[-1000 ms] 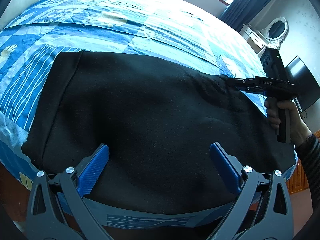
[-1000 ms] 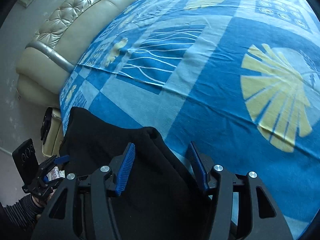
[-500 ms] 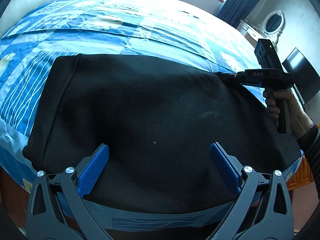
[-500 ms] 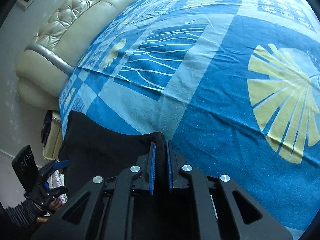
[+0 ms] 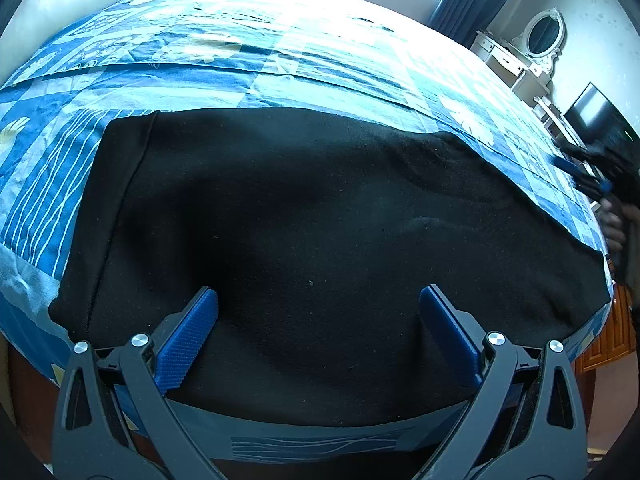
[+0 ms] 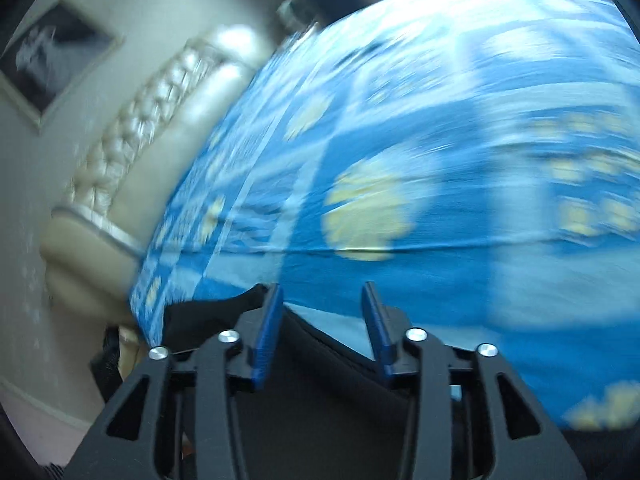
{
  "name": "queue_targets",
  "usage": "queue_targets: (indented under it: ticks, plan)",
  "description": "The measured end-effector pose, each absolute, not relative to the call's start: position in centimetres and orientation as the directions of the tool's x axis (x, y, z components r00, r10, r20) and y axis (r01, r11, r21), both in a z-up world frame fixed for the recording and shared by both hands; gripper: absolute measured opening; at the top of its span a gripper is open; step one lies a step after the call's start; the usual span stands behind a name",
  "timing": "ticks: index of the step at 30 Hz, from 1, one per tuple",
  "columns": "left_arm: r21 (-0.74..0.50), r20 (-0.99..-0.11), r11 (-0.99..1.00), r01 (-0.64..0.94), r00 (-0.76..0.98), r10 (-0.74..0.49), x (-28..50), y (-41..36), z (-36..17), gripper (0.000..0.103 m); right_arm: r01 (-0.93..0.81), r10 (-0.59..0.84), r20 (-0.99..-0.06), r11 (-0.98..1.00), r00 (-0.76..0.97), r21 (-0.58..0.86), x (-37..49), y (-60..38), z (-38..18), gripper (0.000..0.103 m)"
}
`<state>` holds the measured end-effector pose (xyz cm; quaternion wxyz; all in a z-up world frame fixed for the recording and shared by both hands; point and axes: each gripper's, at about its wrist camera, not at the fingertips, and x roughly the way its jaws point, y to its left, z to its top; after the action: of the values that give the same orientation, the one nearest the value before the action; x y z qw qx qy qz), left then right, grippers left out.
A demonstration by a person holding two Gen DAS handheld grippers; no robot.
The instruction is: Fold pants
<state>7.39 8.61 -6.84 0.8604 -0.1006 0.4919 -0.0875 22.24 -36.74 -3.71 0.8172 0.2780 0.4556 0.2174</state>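
Left wrist view, nearest first: left gripper (image 5: pixel 318 312), black-framed with blue ribbed pads, stood wide apart over the near part of the garment, nothing between the pads, neither pad pressing the cloth.

Black fleece-like pants (image 5: pixel 304 232) lay flat as one broad dark slab on the bed, near edge close to the near edge of the mattress, far edge straight across the bedspread. A stitched band ran down the left side of the slab. The far right corner showed a slight raised wrinkle.

Under the pants: blue patchwork bedspread (image 5: pixel 280 64) with pale squares, white line patterns and yellow fan shapes, covering the whole bed.

Right side of that view, beyond the right edge of the pants: right gripper (image 5: pixel 586 176), blurred, apart from the cloth, with a hand (image 5: pixel 614 224) below it.

Right wrist view, heavily motion-blurred: the right gripper's jaws were opening, blue pads apart, no cloth pinched between them. Black fabric lay just below and to the left of the pads.

Farther off: cream tufted leather headboard (image 6: pixel 132 168) on the left, a framed picture (image 6: pixel 56 56) on the wall above it. Far right in the left view: white dressing table with an oval mirror (image 5: pixel 544 36), dark blue curtains (image 5: pixel 460 4), a dark screen (image 5: pixel 596 116).
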Motion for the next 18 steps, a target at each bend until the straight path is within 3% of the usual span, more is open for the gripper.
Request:
queue_targets:
  ticks: [3,11,18]
  plan:
    - [-0.251,-0.832,0.967,0.052,0.498,-0.243,7.4,8.5,-6.9,0.1,0.031,0.488,-0.628,0.774,0.606,0.632,17.3,-45.8,-2.4,0.052]
    - [-0.206,-0.847,0.977,0.048,0.491,-0.203,7.6,7.8,-6.9,0.1,0.45,0.123,-0.626,0.59,0.77,0.67,1.1,-67.6,-3.0,0.052]
    - [-0.199,-0.851,0.979,0.037,0.489,-0.191,7.5,7.7,-6.9,0.1,0.552,0.095,-0.62,0.365,0.779,0.749,-6.1,-73.8,-9.4,0.052]
